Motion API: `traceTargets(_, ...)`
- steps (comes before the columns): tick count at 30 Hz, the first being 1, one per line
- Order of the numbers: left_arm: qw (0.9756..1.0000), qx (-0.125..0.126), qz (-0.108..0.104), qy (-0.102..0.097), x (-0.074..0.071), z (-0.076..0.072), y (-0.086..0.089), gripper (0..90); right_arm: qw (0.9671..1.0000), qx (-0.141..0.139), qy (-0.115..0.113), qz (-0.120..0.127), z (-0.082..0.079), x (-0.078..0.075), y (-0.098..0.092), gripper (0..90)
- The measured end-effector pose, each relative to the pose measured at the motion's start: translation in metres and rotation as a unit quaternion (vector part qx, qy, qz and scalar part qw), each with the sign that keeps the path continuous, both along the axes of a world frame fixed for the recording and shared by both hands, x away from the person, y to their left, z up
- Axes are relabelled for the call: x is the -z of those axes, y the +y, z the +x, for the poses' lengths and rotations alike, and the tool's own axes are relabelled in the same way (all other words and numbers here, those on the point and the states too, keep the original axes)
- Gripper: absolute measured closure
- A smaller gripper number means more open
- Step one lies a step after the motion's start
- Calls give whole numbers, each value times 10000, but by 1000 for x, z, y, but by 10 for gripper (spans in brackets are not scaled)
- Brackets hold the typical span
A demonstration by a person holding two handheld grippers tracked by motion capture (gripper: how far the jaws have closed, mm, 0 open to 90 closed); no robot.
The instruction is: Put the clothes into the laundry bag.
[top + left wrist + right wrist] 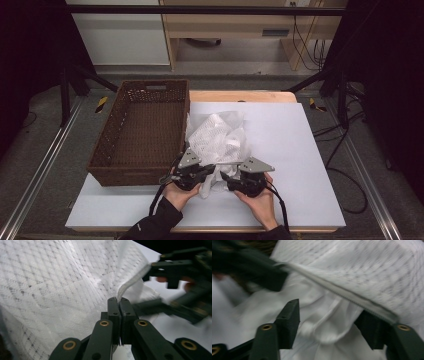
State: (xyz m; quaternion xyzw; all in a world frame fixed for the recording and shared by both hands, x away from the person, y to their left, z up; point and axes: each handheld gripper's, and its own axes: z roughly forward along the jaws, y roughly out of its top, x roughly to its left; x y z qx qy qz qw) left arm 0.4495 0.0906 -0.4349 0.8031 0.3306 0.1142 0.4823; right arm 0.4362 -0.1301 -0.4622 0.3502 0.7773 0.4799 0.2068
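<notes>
The left gripper has its 2 jaws pressed together on the ribbed hem of a white mesh garment; in the left gripper view the hem strip rises from between the closed pads and runs up and to the right toward the right gripper. The right gripper stands wide: in the right gripper view its 2 jaws sit well apart, the hem slants across above them and touches the right-hand jaw near its top, and crumpled white cloth lies in the gap without being pinched. Whether that jaw presses on the hem cannot be told through the blur.

The garment lies heaped just ahead of both grippers on the white sheet that covers the desk, its near edge drawn taut between them. To the left of the left gripper, close by, stands a brown woven basket, with the garment's far-left edge touching its right wall. The 2 grippers are near each other, tips pointing inward, each held by a hand coming from the near edge.
</notes>
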Motion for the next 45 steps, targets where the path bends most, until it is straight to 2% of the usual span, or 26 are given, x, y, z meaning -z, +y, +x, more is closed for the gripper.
traceTargets(2, 10000, 30, 0, 6, 1, 0, -3, 887, 10000, -13, -43, -36, -11, -2, -2, 264)
traceTargets(4, 10000, 38, 9, -9, 1, -1, -4, 886, 9998, 53, -104, -172, -20, -3, -5, 265)
traceTargets(6, 10000, 34, 8, -25, 1, -1, -3, 886, 9989, 389, 37, -275, -19, 1, -10, 301)
traceTargets(7, 10000, 35, -12, -19, 1, -2, -3, 886, 9986, 435, 146, -265, -16, 5, -11, 321)
traceTargets(8, 10000, 32, -21, -33, 0, -2, -2, 886, 9975, 535, 333, -312, -11, 12, -12, 417)
traceTargets(9, 10000, 41, -13, -37, 0, -3, -2, 886, 9965, 611, 398, -420, -7, 16, -12, 585)
traceTargets(11, 10000, 36, -28, -43, -1, -3, -1, 886, 9955, 589, 645, -376, 2, 21, -14, 811)
traceTargets(12, 10000, 30, -46, -44, -1, -3, 0, 885, 9953, 608, 675, -338, 4, 20, -15, 853)
traceTargets(14, 9999, 43, -97, -41, -3, -4, 1, 886, 9956, 670, 616, -230, 5, 14, -13, 866)
traceTargets(17, 9996, 122, -225, -120, -13, -9, 0, 886, 9986, 410, 223, 244, 2, -2, -8, 869)
traceTargets(18, 9990, 180, -341, -203, -21, -13, 0, 886, 9987, 341, 109, 362, 1, -6, -5, 869)
traceTargets(19, 9987, 209, -398, -250, -25, -15, 0, 886, 9976, 286, -43, 625, 3, -14, 1, 869)
traceTargets(20, 9982, 249, -451, -308, -31, -18, 0, 887, 9968, 279, -81, 750, 5, -16, 5, 869)
traceTargets(21, 9977, 267, -490, -373, -35, -20, -1, 887, 9963, 315, -188, 771, 8, -18, 10, 869)
traceTargets(23, 9975, 281, -504, -409, -39, -22, 0, 887, 9962, 439, -270, 699, 20, -15, 23, 868)
traceTargets(25, 9977, 289, -501, -340, -38, -20, 1, 888, 9959, 639, -287, 569, 33, -6, 32, 867)
traceTargets(27, 9980, 277, -510, -243, -34, -18, 3, 888, 9951, 892, -285, 331, 46, 8, 39, 864)
traceTargets(29, 9988, 205, -427, -115, -26, -14, 5, 887, 9928, 1148, -330, 17, 57, 21, 44, 863)
traceTargets(30, 9989, 201, -421, -53, -22, -12, 5, 887, 9921, 1242, -157, -46, 61, 23, 45, 861)
traceTargets(32, 9994, 155, -319, -10, -16, -9, 5, 886, 9928, 1184, -133, -95, 62, 21, 44, 850)
traceTargets(35, 9997, 73, -248, 29, -8, -5, 6, 886, 9956, 933, -19, -122, 57, 18, 37, 766)
traceTargets(38, 9997, 11, -256, 56, -5, -2, 8, 886, 9979, 618, -7, 169, 40, 9, 26, 645)
traceTargets(40, 9997, -5, -251, 69, -4, -1, 7, 886, 9992, 306, 28, 257, 27, 0, 20, 572)
traceTargets(41, 9997, -6, -243, 61, -4, -1, 7, 886, 9994, 233, 15, 271, 24, -2, 19, 544)
traceTargets(43, 9997, 9, -247, 47, -4, -2, 7, 886, 9999, -10, -43, 151, 9, -9, 16, 448)
traceTargets(45, 9997, -2, -258, 22, -4, -2, 7, 886, 9999, -70, -100, -7, -4, -10, 13, 411)
